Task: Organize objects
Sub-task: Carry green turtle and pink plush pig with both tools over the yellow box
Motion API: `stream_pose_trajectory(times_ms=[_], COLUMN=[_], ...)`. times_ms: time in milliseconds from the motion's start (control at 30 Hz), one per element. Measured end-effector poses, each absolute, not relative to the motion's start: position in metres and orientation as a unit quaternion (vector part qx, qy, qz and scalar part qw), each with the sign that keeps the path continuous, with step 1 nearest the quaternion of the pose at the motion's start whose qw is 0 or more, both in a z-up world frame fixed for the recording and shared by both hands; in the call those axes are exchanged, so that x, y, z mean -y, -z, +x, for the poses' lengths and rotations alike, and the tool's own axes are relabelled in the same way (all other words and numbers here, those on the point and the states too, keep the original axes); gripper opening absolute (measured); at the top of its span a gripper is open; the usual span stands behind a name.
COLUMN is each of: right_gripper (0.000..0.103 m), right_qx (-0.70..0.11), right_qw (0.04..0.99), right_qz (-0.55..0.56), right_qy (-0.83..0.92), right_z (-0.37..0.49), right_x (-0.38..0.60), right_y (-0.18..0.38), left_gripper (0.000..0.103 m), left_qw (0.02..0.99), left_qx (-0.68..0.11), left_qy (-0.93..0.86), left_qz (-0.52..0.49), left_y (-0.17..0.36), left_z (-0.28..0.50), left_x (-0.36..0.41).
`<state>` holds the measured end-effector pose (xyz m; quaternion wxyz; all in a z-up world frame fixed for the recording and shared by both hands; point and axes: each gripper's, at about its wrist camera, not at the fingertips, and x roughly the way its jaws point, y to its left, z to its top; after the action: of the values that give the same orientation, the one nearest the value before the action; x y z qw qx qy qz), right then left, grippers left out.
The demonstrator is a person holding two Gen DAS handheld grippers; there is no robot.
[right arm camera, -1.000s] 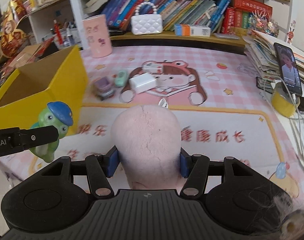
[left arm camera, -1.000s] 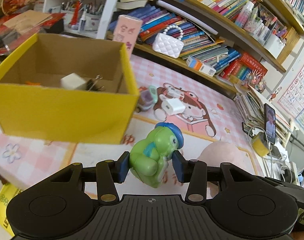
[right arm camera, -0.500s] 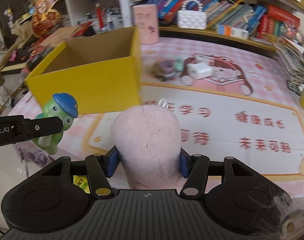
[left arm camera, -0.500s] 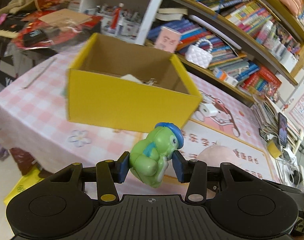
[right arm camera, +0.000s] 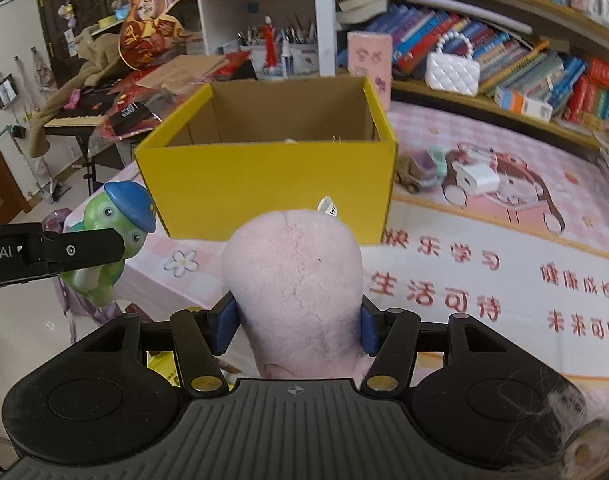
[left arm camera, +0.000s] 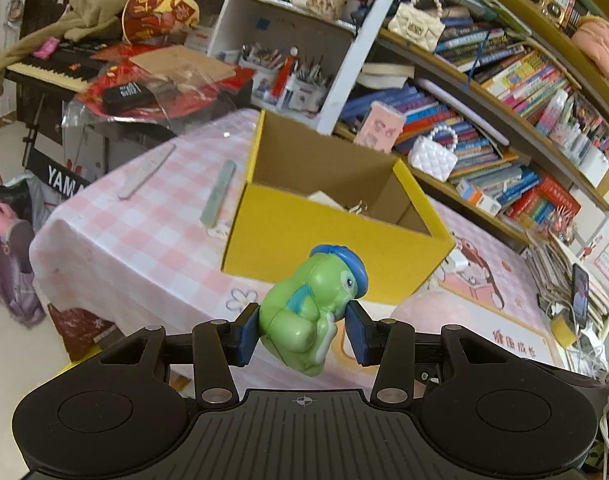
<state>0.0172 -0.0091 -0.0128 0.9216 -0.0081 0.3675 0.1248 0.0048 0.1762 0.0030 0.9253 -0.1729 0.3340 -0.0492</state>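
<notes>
The left tool (left arm camera: 302,330) is clamped on a green turtle toy (left arm camera: 312,312) with a blue cap, its blue pads pressing the body from either side; the right tool (right arm camera: 296,320) is closed around a pink plush (right arm camera: 294,292), pads sunk into the fur. Both loads hang in the air short of the yellow box (right arm camera: 264,184), which stands on the pink checked worktop (left arm camera: 144,224) at 12 o'clock from the right tool and about 1 o'clock from the left one.

What could go wrong, as I judge it:
- The turtle is hard, rounded and tilted in the pads, so it may twist or slip out on the way, and from where it hangs near the worktop's edge it could fall to the floor
- Both tools appear bound for the same opening; arriving together, they could knock each other or catch the box's near wall and push the light cardboard along the cloth
- The plush bulges well past its pads, so it may snag on the rim or spring back out

Hard to make out:
- The near wall hides most of the box's inside; only a pale block and something wiry show in the left view, so the free room cannot be judged
- The plush fills the right view's middle and its lower half is cut off behind the tool; what kind of toy it is cannot be told
- Small items by the white charger (right arm camera: 474,178) at 2 o'clock are too blurred to name
</notes>
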Motion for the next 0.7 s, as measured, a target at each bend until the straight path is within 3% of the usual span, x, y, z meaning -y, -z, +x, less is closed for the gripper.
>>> stream_pose_trajectory(times_ms=[700], right_gripper=[0.055], right_qx=[-0.327], right_qw=[0.939], right_qz=[0.0], right_qy=[-0.11], right_z=[0.028], right_x=[0.003], right_y=[-0.018], left_gripper=[0.044], left_qw=[0.94], left_qx=[-0.287], left_qy=[0.086], left_qz=[-0.164], left_y=[-0.031], left_z=[0.02], left_x=[-0.18])
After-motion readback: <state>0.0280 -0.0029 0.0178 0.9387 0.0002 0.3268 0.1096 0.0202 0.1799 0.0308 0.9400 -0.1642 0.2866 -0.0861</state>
